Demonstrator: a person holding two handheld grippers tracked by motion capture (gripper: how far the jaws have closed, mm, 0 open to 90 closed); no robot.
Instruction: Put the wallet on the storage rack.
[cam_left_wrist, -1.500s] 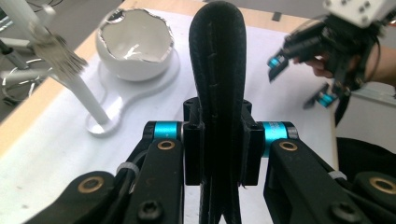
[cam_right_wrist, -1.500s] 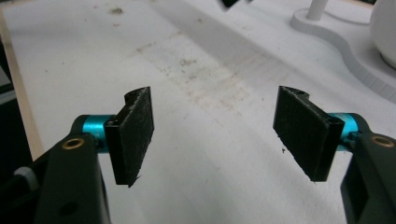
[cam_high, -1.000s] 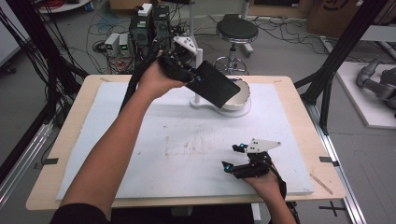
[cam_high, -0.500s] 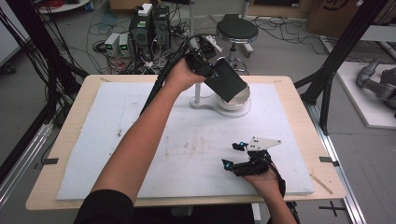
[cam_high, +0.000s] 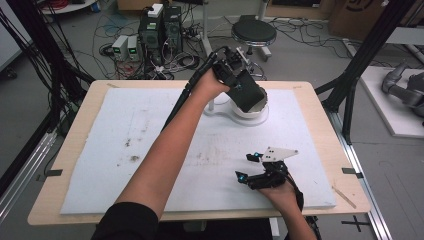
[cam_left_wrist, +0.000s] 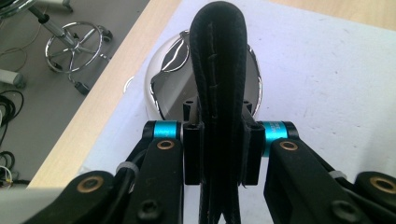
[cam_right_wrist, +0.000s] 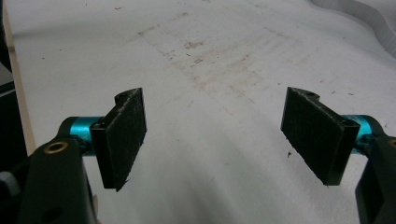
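Cables, computer boxes and a round stool (cam_high: 253, 31) crowd the floor behind the bench (cam_high: 60, 170), whose wooden top carries a scuffed white mat (cam_high: 100, 150). Taking the shiny metal bowl (cam_high: 252, 107) at the far middle of the mat as landmark: well to its left the mat is bare apart from faint brown smudges. Reaching in from the near left, the person's forearm ends at the left claw (cam_high: 239, 82), which hangs just above the bowl and is clenched on a flat black pouch (cam_high: 247, 92). In the left gripper view the pouch (cam_left_wrist: 219, 74) stands edge-on between the 2 jaws, its rounded stitched end pointing down over the bowl (cam_left_wrist: 163, 88), whose rim sits close to the bench's far edge.

Near and slightly right of the bowl, well apart from it, the right claw (cam_high: 257, 175) rests low on the mat, released, its 2 pads (cam_right_wrist: 123, 135) wide apart with nothing between them.

The work looks like lowering the pouch into the bowl. The pouch seems long against the bowl's width, so if let go tilted it could lean on the rim and tip out, or drag the light bowl toward the nearby edge. The grip is only on the lower part, so the pouch may also swing or slip while going down.
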